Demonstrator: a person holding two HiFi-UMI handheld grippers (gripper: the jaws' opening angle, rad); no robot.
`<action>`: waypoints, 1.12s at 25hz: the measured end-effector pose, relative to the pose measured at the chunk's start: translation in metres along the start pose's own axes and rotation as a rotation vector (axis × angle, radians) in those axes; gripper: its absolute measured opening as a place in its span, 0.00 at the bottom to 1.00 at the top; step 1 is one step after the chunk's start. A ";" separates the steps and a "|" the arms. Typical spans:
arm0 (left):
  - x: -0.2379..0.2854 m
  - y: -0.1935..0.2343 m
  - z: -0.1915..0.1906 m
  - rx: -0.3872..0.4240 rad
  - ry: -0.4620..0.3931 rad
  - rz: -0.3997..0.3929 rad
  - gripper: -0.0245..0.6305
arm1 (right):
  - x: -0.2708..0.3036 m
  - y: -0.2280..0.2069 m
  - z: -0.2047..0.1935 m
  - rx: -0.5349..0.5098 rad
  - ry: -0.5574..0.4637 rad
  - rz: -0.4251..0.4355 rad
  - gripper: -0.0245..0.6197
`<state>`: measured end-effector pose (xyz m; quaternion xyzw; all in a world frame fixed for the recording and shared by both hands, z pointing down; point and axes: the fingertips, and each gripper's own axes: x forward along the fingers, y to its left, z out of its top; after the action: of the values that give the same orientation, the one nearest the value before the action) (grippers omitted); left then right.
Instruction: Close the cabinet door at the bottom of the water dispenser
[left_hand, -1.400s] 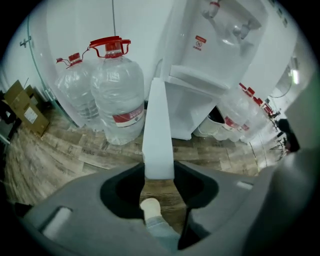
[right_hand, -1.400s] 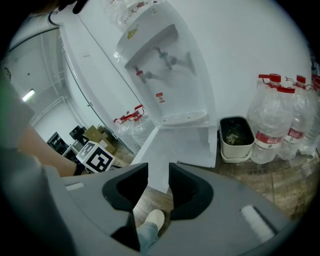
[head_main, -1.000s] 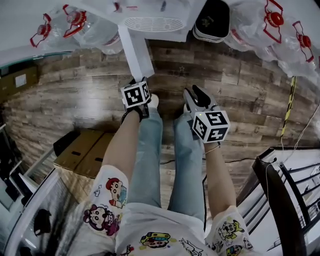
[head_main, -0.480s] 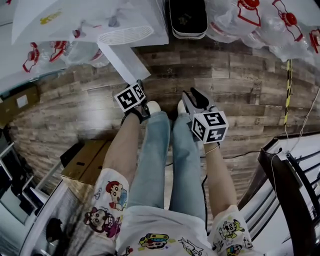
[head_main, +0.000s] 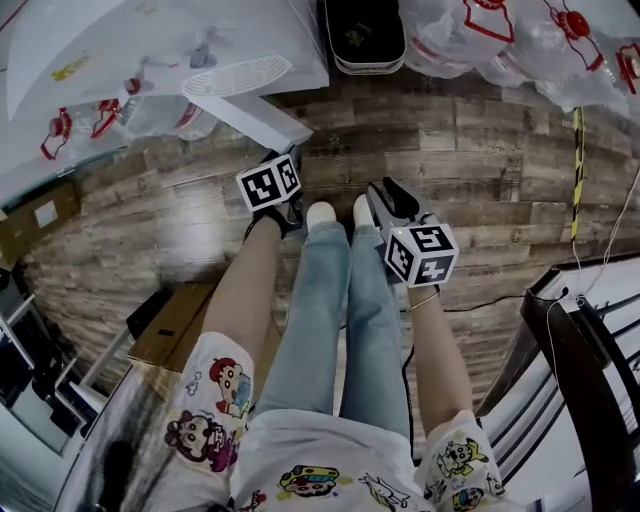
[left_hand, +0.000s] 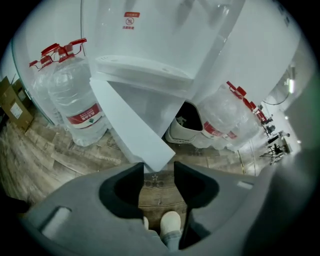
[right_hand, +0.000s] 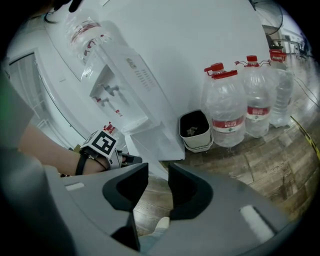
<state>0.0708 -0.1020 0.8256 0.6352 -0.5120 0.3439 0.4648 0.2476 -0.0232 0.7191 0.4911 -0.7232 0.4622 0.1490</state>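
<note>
White cabinet door (left_hand: 131, 122) stands ajar, free corner at parted tips of left tool (left_hand: 159, 171); right tool (right_hand: 158, 171) also parted.

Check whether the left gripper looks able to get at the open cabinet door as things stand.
Probably yes. The free corner of the cabinet door hangs right in front of the left gripper, whose jaws stand open with nothing between them and nothing blocking the way. Whether they already touch is unclear.
</note>
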 end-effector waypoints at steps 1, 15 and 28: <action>0.003 -0.003 0.002 0.005 0.003 -0.003 0.33 | 0.000 -0.002 0.000 0.007 0.002 -0.001 0.25; 0.043 -0.052 0.054 0.140 0.034 -0.038 0.30 | 0.007 -0.054 0.030 0.106 -0.036 -0.049 0.23; 0.069 -0.082 0.102 0.239 0.017 -0.071 0.30 | 0.013 -0.076 0.046 0.154 -0.065 -0.074 0.23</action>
<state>0.1632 -0.2176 0.8353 0.7009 -0.4405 0.3911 0.4021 0.3164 -0.0752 0.7434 0.5423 -0.6711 0.4946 0.1043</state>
